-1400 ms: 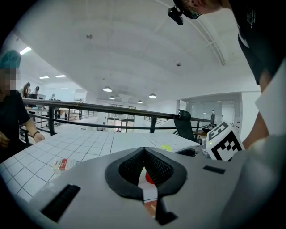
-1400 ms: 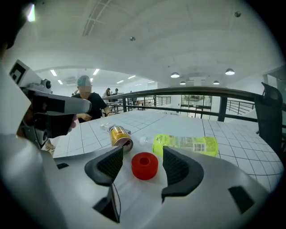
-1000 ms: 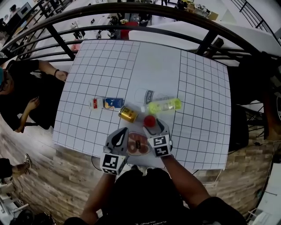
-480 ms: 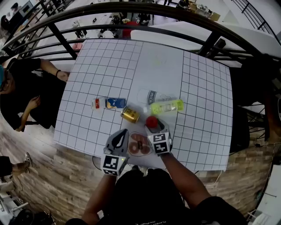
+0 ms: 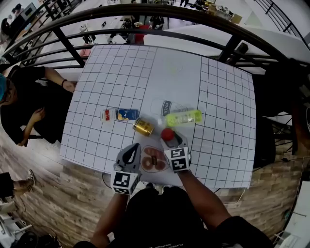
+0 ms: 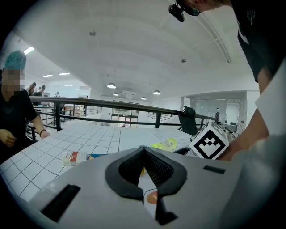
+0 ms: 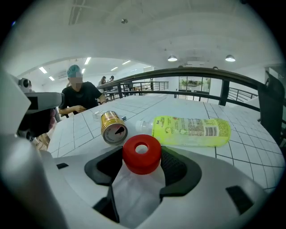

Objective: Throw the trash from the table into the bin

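Observation:
Trash lies on the gridded white table [image 5: 223,121]. There is a gold can [image 5: 143,127] [image 7: 113,127], a yellow-green bottle [image 5: 183,117] [image 7: 192,132], a clear bottle [image 5: 164,106], a small carton [image 5: 118,115] [image 6: 75,157] and a flat brown-printed wrapper [image 5: 154,159]. A red ring-shaped cap [image 5: 167,134] [image 7: 141,154] stands on the table between the jaws of my right gripper [image 5: 170,140] [image 7: 142,156]. These jaws are closing, and the pads sit close at the cap's sides with no clear press visible. My left gripper [image 5: 133,151] [image 6: 143,150] is shut and empty, left of the wrapper.
A seated person in black [image 5: 29,106] [image 7: 80,98] is at the table's left side. A dark railing [image 5: 145,9] runs behind the table. The table's near edge [image 5: 97,167] is just below both grippers. No bin shows in any view.

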`<state>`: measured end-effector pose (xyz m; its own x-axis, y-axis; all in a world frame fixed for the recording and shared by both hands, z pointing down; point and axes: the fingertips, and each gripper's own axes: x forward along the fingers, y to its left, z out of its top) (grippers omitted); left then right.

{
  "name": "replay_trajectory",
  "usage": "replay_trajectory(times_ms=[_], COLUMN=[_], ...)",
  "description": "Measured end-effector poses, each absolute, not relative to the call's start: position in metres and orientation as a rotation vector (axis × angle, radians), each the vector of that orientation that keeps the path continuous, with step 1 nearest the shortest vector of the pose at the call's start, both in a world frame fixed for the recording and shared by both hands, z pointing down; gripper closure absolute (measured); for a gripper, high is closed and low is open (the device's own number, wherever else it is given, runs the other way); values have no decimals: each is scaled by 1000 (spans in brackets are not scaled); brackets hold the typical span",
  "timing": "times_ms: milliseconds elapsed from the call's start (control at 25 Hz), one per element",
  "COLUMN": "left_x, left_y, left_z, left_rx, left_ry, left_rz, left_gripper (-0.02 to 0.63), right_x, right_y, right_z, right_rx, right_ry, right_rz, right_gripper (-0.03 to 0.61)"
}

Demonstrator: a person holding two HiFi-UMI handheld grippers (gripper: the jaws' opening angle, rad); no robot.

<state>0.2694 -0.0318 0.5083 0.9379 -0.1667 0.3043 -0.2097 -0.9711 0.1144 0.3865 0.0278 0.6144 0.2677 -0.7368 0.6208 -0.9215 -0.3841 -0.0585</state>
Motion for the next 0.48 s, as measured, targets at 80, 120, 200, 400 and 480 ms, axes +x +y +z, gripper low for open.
replay_trajectory(times_ms=[80, 120, 200, 400, 480], left_x=[270, 270, 273, 277, 275], left_y=[-31, -30, -28, -21, -22], left_z=[507, 506, 502, 494, 491], left_rx=[2950, 2952, 2958, 2965, 2953], left_ry=[-291, -291, -289, -289, -316], left_rz=[441, 437, 428, 407, 389], left_gripper=[591, 591, 591, 591, 591], right_x=[387, 386, 386, 385, 384], right_y=[29, 30, 31, 32, 33], right_z=[605, 599, 586, 550, 533], right_rx=[2250, 2254, 2264, 2309, 2323], right_ry=[-1523, -1530, -1544, -1578, -1597], right_rz=[798, 785, 749, 635, 586], right_gripper=[293, 293, 293, 293, 293])
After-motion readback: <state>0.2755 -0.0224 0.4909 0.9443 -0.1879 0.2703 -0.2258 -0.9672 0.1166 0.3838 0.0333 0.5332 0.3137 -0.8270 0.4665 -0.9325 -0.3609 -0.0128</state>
